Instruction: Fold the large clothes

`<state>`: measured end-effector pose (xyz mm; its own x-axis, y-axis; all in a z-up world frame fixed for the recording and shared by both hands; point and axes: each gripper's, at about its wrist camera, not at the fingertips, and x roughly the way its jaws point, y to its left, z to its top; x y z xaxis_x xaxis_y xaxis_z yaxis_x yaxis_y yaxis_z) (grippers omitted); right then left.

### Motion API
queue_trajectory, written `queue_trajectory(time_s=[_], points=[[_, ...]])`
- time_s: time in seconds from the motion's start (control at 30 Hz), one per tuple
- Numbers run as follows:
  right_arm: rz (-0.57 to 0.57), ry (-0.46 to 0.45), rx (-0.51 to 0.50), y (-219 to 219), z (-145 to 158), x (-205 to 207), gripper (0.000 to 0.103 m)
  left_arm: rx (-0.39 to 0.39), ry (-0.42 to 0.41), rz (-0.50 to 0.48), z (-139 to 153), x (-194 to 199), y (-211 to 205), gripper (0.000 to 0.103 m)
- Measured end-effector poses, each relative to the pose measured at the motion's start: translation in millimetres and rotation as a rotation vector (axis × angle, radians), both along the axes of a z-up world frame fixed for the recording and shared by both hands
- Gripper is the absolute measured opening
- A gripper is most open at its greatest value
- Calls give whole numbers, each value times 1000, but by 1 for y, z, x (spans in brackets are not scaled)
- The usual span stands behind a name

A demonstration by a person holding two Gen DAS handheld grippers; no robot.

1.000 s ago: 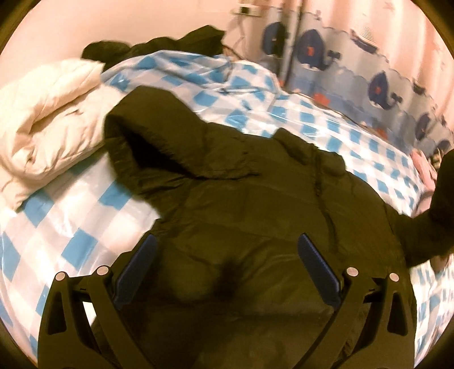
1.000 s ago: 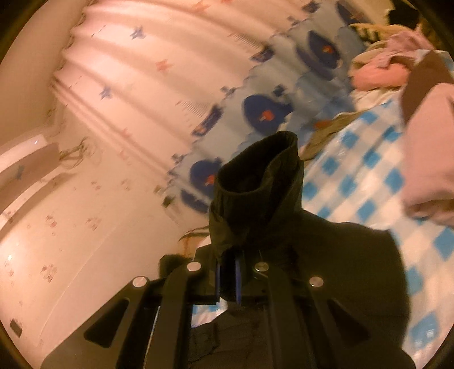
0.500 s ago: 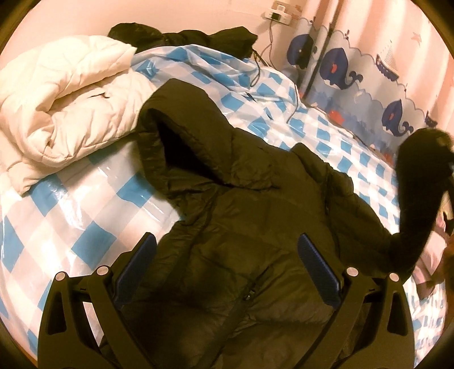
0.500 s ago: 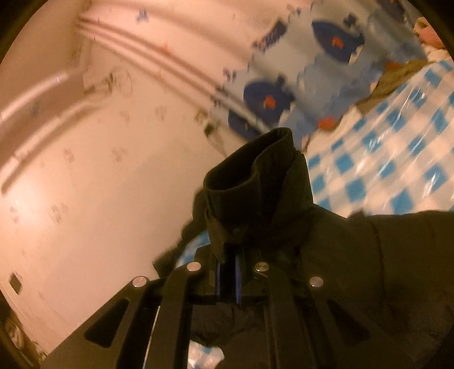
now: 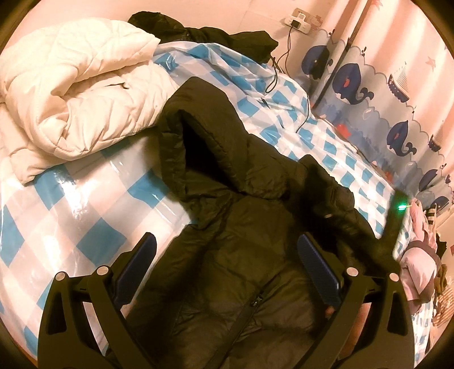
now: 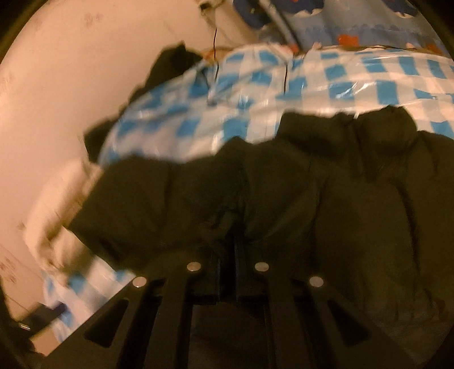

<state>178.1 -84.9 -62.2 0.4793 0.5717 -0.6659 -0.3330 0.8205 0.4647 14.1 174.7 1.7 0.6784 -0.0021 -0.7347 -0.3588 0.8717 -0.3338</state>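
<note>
1. Biggest thing here is the bed, covered in a glossy blue-and-white checked plastic sheet (image 5: 93,204). It fills most of the left wrist view and shows up behind the coat in the right wrist view too (image 6: 312,82).
2. Spread over the middle of that sheet is the dark olive-black hooded puffer jacket (image 5: 244,255), front side up, zipper running down toward the camera, hood (image 5: 198,122) pointing at the head of the bed and lying open. One sleeve (image 5: 334,193) is folded in across the chest on the right side.
3. Up in the left corner there's a bunched-up cream quilted duvet (image 5: 73,93), touching the hood's edge.
4. Along the far side is a pink curtain with a band of blue whales (image 5: 397,93), and a dark garment (image 5: 221,37) heaped against the wall at the head of the bed.
5. Left gripper (image 5: 227,255): jaws spread wide, blue pads well apart, hanging over the jacket's chest with nothing between them.
6. Right gripper (image 6: 227,269): jaws squeezed together on a fold of the jacket (image 6: 283,198), fabric bunched right at the tips. That view is pretty blurry.
7. Smallest bit: a white wall socket (image 5: 298,20) with a black cable trailing down onto the sheet.
</note>
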Motion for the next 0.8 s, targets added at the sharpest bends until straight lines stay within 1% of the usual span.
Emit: queue_trajectory(time_s=[0.07, 0.1, 0.13, 0.17, 0.2, 0.23, 0.27, 0.33, 0.4, 0.47, 0.53, 0.6, 0.67, 0.7, 0.73, 0.77, 0.8], points=[[40, 25, -57, 12, -12, 1, 13, -1, 2, -2, -1, 0, 0, 96], [61, 44, -78, 16, -18, 2, 16, -4, 3, -2, -1, 0, 0, 96], [88, 78, -93, 21, -24, 3, 29, -7, 3, -2, -1, 0, 0, 96], [114, 109, -98, 25, -29, 4, 39, -8, 3, -2, -1, -1, 0, 96], [134, 122, -111, 28, -30, 4, 43, -9, 4, -3, -1, 0, 0, 96], [154, 123, -119, 31, -29, 3, 64, -9, 4, -3, -2, 0, 0, 96], [181, 121, -111, 34, -24, 1, 79, -8, 4, -4, -2, -1, -1, 96], [198, 87, -124, 38, -12, -5, 80, -7, 5, -4, -2, -1, -1, 96], [220, 27, -96, 35, 7, -12, 80, -10, 6, -4, -2, -1, 0, 96], [182, -41, -66, 19, 24, -16, 84, -11, 5, -2, -2, -1, 0, 96], [105, -65, -65, 1, 27, -14, 87, -12, 5, 0, -3, -1, -1, 96], [35, -19, -63, -13, 17, -2, 88, -10, 7, -3, -4, 0, -2, 96], [-3, 33, -70, -21, 1, 11, 88, -2, 9, -8, -5, 0, -3, 96], [-10, 68, -97, -17, -11, 19, 88, 3, 11, -12, -5, 0, -4, 96], [-5, 95, -130, -11, -20, 23, 88, 7, 12, -13, -5, 1, -5, 96], [16, 146, -220, 3, -35, 30, 90, 13, 14, -15, -6, 1, -6, 96], [35, 162, -286, 13, -43, 34, 91, 18, 17, -16, -6, 2, -6, 96]])
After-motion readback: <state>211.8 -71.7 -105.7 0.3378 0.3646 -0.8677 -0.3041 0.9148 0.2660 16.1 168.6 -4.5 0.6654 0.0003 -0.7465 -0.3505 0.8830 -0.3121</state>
